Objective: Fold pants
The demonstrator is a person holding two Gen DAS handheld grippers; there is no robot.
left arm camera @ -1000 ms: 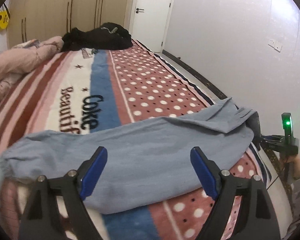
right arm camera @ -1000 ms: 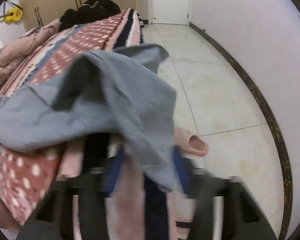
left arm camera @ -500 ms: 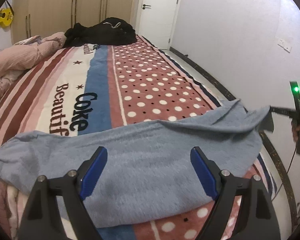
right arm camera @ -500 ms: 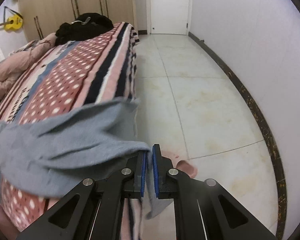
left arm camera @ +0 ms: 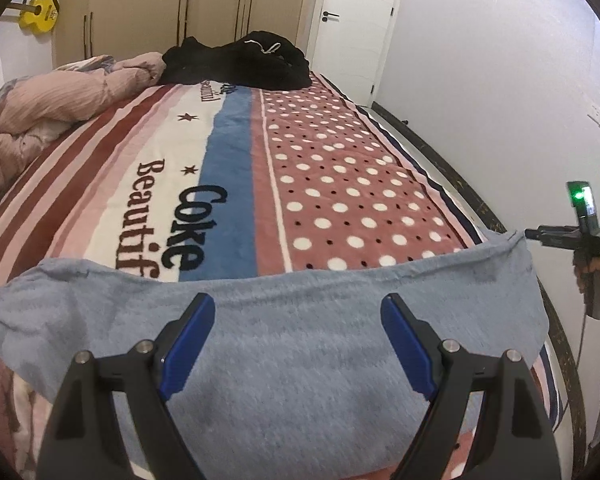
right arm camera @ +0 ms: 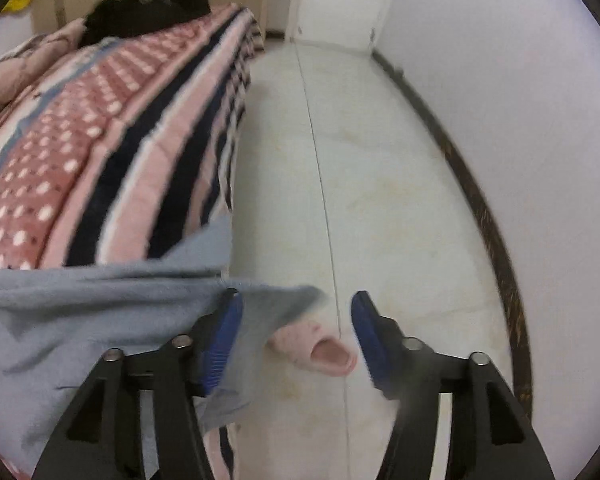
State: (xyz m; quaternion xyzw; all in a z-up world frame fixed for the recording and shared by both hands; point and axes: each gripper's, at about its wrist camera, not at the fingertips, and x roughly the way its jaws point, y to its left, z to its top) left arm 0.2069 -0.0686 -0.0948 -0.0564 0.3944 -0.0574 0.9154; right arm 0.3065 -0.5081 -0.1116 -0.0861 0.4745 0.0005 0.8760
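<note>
The blue-grey pants (left arm camera: 300, 344) lie flat across the near end of the bed, stretched from left to right. My left gripper (left arm camera: 298, 332) is open and empty, hovering just above the middle of the pants. My right gripper (right arm camera: 296, 320) is open at the bed's right edge, beside the end of the pants (right arm camera: 100, 312) that hangs over the side; a flap of the cloth lies between its open jaws. It also shows in the left wrist view (left arm camera: 530, 235), next to the corner of the pants.
A striped and dotted blanket (left arm camera: 340, 184) covers the bed. A pink duvet (left arm camera: 52, 100) and a black heap of clothes (left arm camera: 240, 60) lie at the far end. A pink slipper (right arm camera: 320, 350) lies on the tiled floor (right arm camera: 380, 184) by the bed. A white wall (right arm camera: 520, 80) runs along the right.
My right gripper pulled the end of the pants out to the right over the bed edge, then opened and let it go. The pants now lie flatter. My left gripper stayed open above them.
</note>
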